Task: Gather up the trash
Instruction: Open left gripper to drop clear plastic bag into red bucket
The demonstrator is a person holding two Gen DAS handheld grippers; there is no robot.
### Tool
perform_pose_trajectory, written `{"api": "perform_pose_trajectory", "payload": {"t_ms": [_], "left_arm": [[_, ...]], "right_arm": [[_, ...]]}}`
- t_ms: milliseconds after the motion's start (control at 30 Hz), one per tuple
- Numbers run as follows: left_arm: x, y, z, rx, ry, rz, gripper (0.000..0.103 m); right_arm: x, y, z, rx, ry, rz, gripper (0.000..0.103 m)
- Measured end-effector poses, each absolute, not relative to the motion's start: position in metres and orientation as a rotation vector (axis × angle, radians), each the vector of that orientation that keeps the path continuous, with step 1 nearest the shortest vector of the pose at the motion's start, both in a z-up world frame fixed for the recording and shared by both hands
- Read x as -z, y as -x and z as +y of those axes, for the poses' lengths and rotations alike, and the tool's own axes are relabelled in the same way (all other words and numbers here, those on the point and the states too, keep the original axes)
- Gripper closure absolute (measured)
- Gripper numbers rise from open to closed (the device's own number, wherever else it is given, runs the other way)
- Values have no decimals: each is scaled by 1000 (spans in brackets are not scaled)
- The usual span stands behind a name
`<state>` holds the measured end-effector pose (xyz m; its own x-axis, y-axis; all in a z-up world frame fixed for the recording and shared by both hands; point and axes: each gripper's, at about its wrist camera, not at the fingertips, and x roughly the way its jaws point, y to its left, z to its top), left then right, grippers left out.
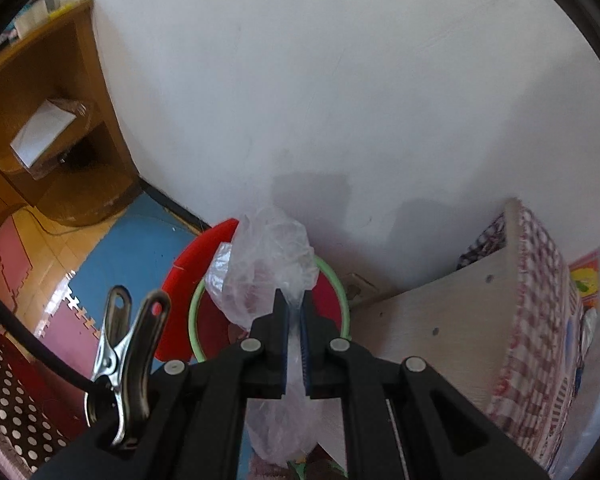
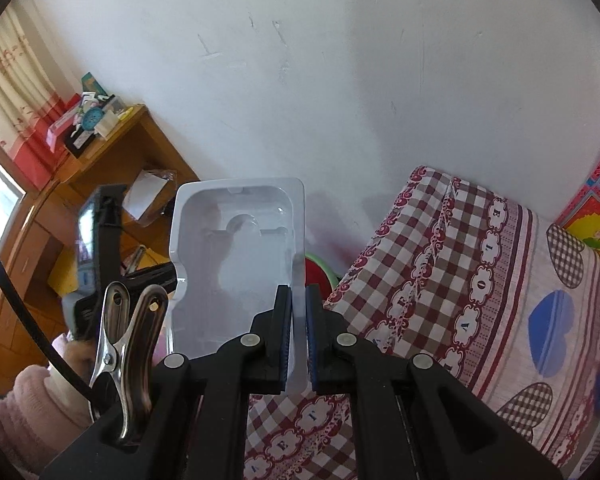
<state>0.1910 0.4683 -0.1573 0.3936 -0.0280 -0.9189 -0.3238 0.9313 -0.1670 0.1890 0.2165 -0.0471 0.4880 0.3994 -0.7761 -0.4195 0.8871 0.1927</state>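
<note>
Left wrist view: white wall (image 1: 320, 80) ahead, wooden shelf unit (image 1: 48, 120) at left holding a white box (image 1: 40, 136), blue and pink foam floor mats (image 1: 112, 248) below. Left gripper (image 1: 295, 304) with jaws clamped on a crumpled clear plastic bag (image 1: 264, 264), held over a red bin (image 1: 204, 280) with a green rim, set against the wall just beside a pale wooden bed frame (image 1: 432, 320). Bin interior mostly hidden behind bag. Image blurred; no writing legible.

Right wrist view: same white wall (image 2: 300, 60), wooden desk (image 2: 112, 160) at left with a clock and small clutter on top, curtain at far left. Right gripper (image 2: 298, 300) with jaws clamped on edge of a white moulded plastic tray (image 2: 236, 248), held upright above the bed (image 2: 460, 280) with checked cover. Single letters on the cover, no word readable. Sliver of the bin past the tray.
</note>
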Motion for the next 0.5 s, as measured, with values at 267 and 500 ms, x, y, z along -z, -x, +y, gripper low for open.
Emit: {"api": "perform_pose_trajectory", "payload": {"t_ms": [267, 500], "left_arm": [[185, -204, 468, -175, 331, 1197, 98], [184, -200, 474, -188, 348, 1214, 79]], "right_arm": [[53, -197, 222, -471, 23, 955, 95], [57, -204, 236, -485, 40, 969, 95]]}}
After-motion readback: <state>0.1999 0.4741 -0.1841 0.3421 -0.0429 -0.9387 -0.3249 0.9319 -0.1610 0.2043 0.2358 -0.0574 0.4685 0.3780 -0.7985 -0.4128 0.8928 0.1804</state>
